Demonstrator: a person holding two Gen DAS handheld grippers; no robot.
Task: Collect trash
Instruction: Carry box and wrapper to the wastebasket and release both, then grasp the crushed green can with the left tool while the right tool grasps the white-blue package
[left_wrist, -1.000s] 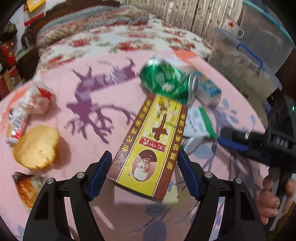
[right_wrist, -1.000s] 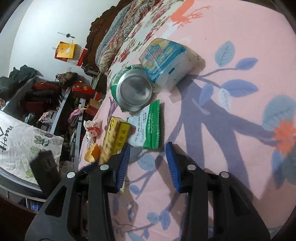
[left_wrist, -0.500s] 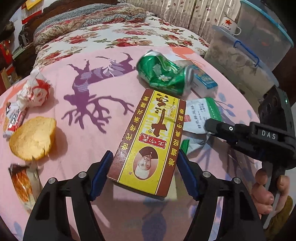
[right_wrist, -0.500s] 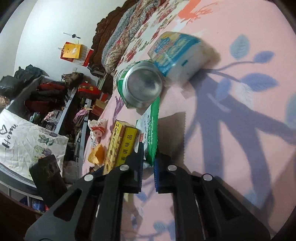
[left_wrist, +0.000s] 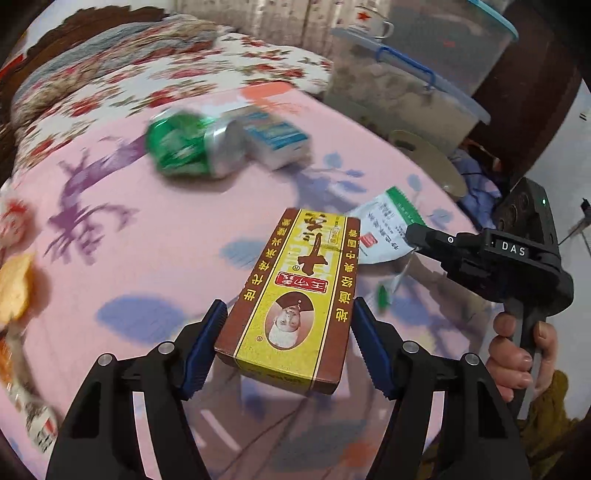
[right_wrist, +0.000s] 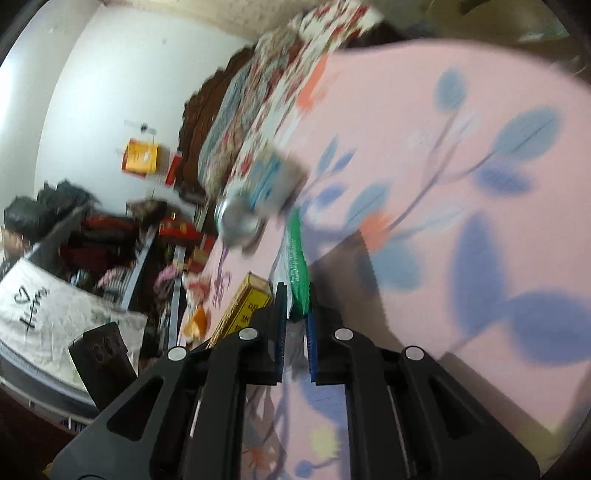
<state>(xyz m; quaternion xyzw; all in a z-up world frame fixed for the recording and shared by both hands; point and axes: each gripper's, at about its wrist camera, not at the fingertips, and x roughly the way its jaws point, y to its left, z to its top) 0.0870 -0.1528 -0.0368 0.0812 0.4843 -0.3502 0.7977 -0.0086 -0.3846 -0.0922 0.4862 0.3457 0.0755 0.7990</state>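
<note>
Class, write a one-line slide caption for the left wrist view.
Left claw grips a yellow box; right claw pinches a green-edged wrapper above the pink bedspread.

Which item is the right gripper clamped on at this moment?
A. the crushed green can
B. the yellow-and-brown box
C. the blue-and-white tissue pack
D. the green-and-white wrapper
D: in the right wrist view the right gripper has its blue pads pinched on the green-and-white wrapper, while the yellow-and-brown box sits between the left gripper's fingers.
</note>
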